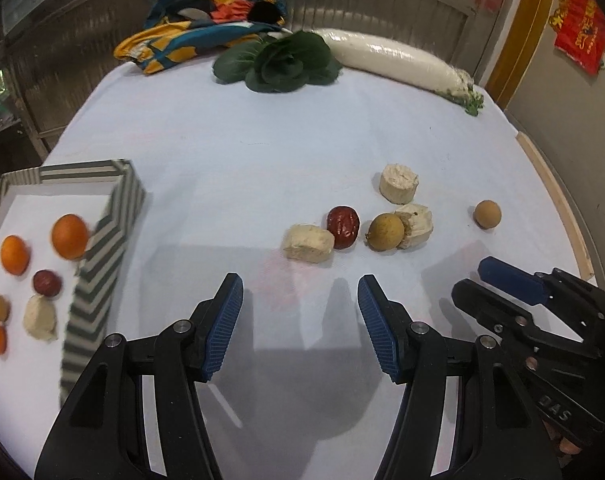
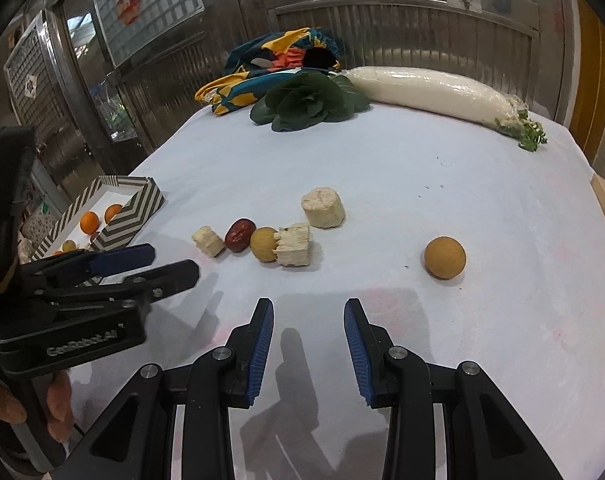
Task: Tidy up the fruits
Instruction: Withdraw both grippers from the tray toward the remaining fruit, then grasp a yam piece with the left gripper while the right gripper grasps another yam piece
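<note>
A white-clothed table (image 1: 262,152) carries one daikon (image 2: 430,88) and one leafy green (image 2: 310,102) at its far edge. The striped box (image 1: 102,264), near left, holds three oranges. Mid-table lie three pale chunks, one red date (image 1: 343,226) and two brown fruits. Left gripper (image 1: 300,328) and right gripper (image 2: 308,344) hover part-open and empty over bare cloth.

Even overhead light, soft gripper shadows on the counter (image 2: 422,168), fisheye-bent dark corners, striped box (image 1: 102,280) motion-blurred
</note>
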Action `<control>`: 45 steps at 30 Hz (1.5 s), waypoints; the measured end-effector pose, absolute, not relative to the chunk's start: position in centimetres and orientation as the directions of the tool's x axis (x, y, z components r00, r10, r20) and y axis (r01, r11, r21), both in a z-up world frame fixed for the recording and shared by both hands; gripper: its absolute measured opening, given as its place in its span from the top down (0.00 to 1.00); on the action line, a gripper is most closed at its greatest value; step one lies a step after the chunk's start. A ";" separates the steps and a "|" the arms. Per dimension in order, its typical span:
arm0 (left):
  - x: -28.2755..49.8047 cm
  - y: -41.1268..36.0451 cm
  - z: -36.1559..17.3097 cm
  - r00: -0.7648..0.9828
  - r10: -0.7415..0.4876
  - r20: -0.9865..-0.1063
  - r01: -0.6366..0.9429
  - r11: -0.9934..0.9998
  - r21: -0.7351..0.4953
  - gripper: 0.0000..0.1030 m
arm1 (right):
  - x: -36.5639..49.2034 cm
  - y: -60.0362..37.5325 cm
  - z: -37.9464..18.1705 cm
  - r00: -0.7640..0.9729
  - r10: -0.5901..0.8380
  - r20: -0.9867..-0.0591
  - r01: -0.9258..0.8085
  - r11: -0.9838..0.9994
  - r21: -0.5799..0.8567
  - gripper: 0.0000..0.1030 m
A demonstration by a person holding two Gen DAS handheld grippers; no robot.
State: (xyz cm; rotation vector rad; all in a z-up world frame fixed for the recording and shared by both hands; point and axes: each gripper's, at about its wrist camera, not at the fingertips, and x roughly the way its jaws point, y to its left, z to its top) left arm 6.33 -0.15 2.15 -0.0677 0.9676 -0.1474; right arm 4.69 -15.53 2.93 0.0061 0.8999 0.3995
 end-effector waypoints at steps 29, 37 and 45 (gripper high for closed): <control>7.3 0.8 1.4 0.591 -0.108 -0.799 0.065 0.994 -0.087 0.73 | 8.0 -13.1 1.8 0.545 0.351 -0.761 -0.396 0.908 0.135 0.66; 6.7 0.8 1.7 0.579 -0.125 -0.806 0.069 0.992 -0.104 0.73 | 9.1 -12.2 1.5 0.555 0.348 -0.756 -0.404 0.907 0.121 0.80; 4.5 1.7 2.6 0.600 -0.104 -0.793 0.049 0.994 -0.093 0.73 | 6.0 -13.0 3.0 0.584 0.361 -0.727 -0.391 0.910 0.138 0.80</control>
